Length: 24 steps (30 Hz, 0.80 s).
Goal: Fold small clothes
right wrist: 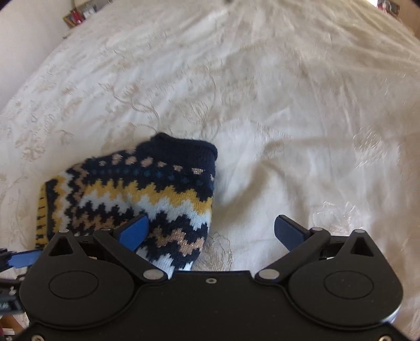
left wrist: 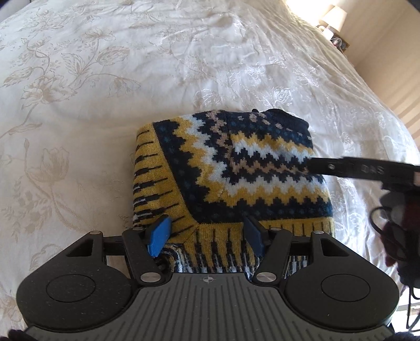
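One sweater [left wrist: 231, 168], folded, navy-yellow-white zigzag knit, centre of left view, lower left of right view, lying on one cream floral bedspread [left wrist: 105, 91]. Two grippers. Left gripper [left wrist: 207, 233], bottom centre, jaws half apart, straddling yellow ribbed hem; grasp cannot be told. Right gripper [right wrist: 210, 233] spread wide, released, one finger over sweater edge. Only left view shows one lamp [left wrist: 333, 15], upper right.

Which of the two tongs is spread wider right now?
The right tongs: their blue pads gape over the sweater's edge and bare bedspread. The left tongs stand narrower, straddling the striped hem.
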Each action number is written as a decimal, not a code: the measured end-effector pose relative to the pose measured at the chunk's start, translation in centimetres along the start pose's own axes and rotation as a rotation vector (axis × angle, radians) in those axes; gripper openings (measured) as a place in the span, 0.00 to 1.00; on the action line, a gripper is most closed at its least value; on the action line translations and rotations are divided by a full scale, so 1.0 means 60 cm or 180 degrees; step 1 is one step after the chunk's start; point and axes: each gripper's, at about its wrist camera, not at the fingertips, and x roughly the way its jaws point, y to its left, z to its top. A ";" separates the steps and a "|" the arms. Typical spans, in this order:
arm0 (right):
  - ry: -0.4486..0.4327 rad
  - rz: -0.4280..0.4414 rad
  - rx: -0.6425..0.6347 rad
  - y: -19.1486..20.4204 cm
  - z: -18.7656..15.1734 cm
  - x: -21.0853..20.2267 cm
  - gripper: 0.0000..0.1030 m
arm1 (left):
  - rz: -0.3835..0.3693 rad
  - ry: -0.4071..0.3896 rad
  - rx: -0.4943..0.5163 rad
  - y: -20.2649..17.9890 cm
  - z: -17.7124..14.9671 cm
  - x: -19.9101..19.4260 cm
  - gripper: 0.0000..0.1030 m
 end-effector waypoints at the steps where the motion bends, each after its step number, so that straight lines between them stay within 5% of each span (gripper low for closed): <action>1: -0.0057 0.0016 -0.0030 0.002 -0.008 -0.014 0.99 | 0.0006 -0.0006 -0.0001 -0.001 -0.001 -0.001 0.57; 10: 0.0212 0.0012 0.0026 -0.008 -0.089 -0.002 0.99 | 0.0088 -0.0011 0.0137 -0.015 -0.004 0.011 0.66; 20: -0.0035 0.0064 -0.0176 0.001 -0.092 -0.059 0.99 | 0.0243 -0.0186 0.0224 -0.037 -0.017 -0.019 0.76; 24: -0.0108 -0.0018 -0.0194 0.001 -0.103 -0.097 0.99 | 0.0429 -0.0363 0.0205 -0.051 -0.031 -0.056 0.88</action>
